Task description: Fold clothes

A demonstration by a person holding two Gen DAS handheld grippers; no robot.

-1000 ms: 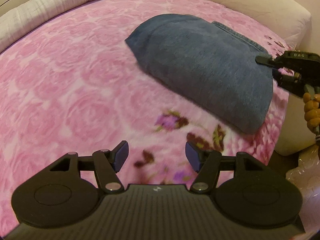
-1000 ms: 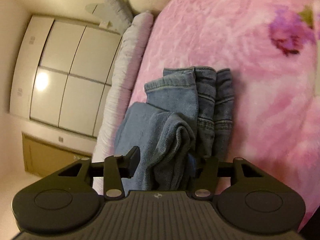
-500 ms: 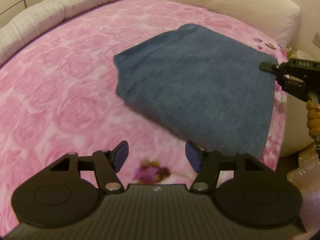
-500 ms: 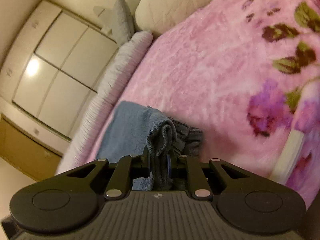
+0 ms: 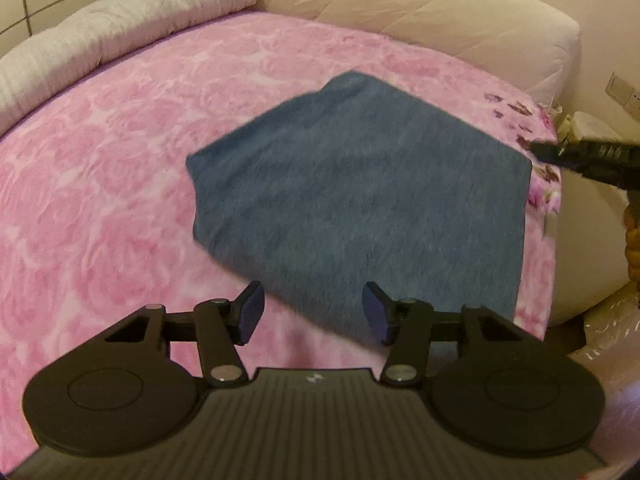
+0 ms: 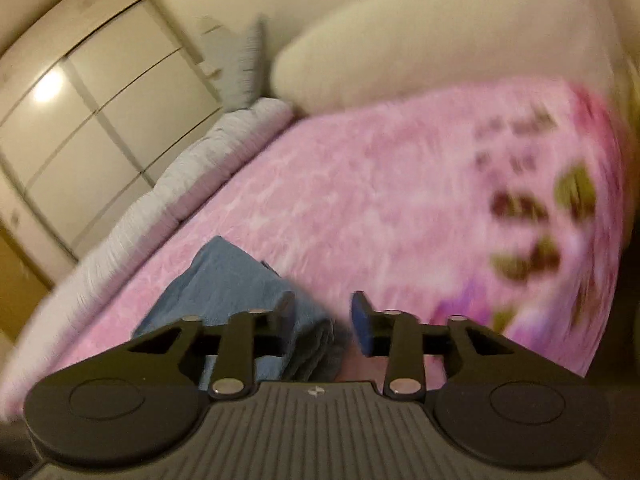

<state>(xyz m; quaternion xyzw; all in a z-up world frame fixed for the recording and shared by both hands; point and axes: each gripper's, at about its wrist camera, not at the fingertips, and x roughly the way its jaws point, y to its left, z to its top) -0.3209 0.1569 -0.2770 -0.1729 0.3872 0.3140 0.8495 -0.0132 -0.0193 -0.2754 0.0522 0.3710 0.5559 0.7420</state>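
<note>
Folded blue denim jeans (image 5: pixel 360 200) on pink fleece blanket (image 5: pixel 100 200): heavy, limp; best gripped at fold edge. Left gripper (image 5: pixel 312 312) closing, empty; right gripper (image 6: pixel 322 320) opening, empty.

Pink rose-print blanket (image 5: pixel 120 208) covers the bed; cream quilted bolster (image 5: pixel 420 24) along head edge; white wardrobe (image 6: pixel 92 120) beyond.
</note>
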